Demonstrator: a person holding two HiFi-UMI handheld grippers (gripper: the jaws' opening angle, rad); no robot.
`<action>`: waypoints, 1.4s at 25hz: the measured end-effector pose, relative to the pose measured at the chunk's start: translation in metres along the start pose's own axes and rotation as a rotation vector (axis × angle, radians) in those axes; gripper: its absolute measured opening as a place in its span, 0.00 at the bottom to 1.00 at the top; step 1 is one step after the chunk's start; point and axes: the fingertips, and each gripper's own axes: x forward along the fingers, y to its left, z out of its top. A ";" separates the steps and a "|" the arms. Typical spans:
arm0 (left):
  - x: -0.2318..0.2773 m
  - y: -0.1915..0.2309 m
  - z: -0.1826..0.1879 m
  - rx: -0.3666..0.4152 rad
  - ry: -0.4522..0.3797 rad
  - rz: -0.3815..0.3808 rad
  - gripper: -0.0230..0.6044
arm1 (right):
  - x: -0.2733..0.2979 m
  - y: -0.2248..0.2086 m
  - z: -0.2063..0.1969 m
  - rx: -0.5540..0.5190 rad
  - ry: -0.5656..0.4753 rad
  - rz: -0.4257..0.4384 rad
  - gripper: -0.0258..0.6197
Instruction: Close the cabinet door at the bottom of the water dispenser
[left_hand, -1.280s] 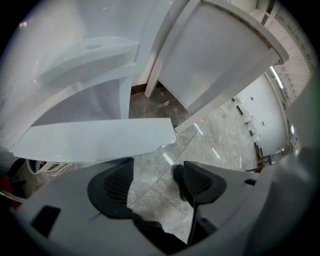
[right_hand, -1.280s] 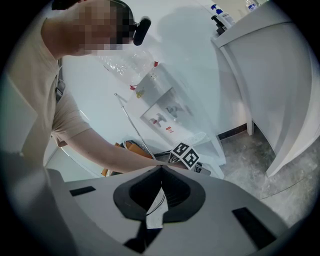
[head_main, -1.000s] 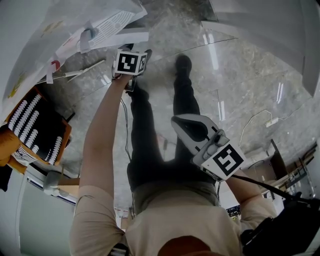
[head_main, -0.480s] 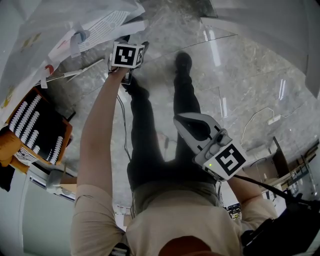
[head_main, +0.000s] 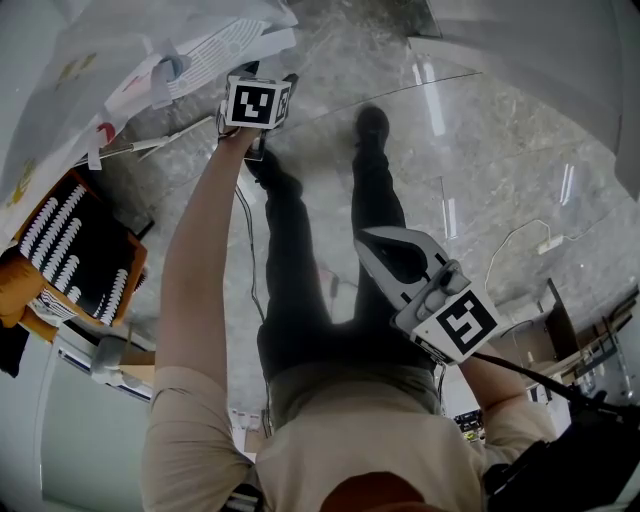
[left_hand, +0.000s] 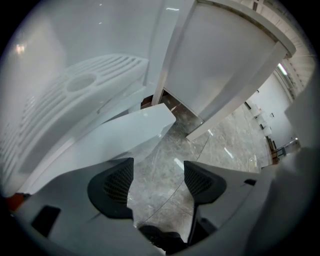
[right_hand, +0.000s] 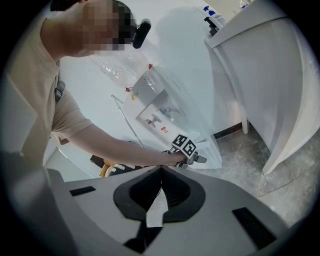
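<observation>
The white water dispenser (head_main: 130, 70) stands at the top left of the head view; in the right gripper view the water dispenser (right_hand: 155, 107) shows its taps. My left gripper (head_main: 265, 88) is stretched out low against its base, jaws hidden under the marker cube. In the left gripper view my left gripper (left_hand: 157, 177) is open with nothing between its pads, and the white cabinet door (left_hand: 127, 135) slants just beyond them under the ribbed drip tray (left_hand: 80, 97). My right gripper (head_main: 365, 240) hangs shut over my legs; in its own view my right gripper (right_hand: 161, 172) holds nothing.
An orange and black rack with white ribs (head_main: 70, 255) sits on the floor at the left. A tall white cabinet (right_hand: 265, 75) stands right of the dispenser. A white cable (head_main: 510, 240) lies on the marble floor. My shoes (head_main: 370, 125) are beside the door.
My left gripper has moved forward toward the dispenser's base, and the white door edge in front of it has swung further away. The right gripper has drifted slightly down and right.
</observation>
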 end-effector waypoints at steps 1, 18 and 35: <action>0.000 0.001 0.001 0.006 -0.003 0.007 0.50 | 0.000 0.001 0.003 -0.001 -0.013 0.004 0.06; 0.003 0.019 0.011 -0.016 -0.042 0.069 0.50 | -0.003 -0.003 -0.003 0.004 0.002 -0.008 0.06; 0.005 0.045 0.028 -0.327 -0.161 0.076 0.50 | -0.007 -0.013 -0.003 0.009 0.019 -0.018 0.06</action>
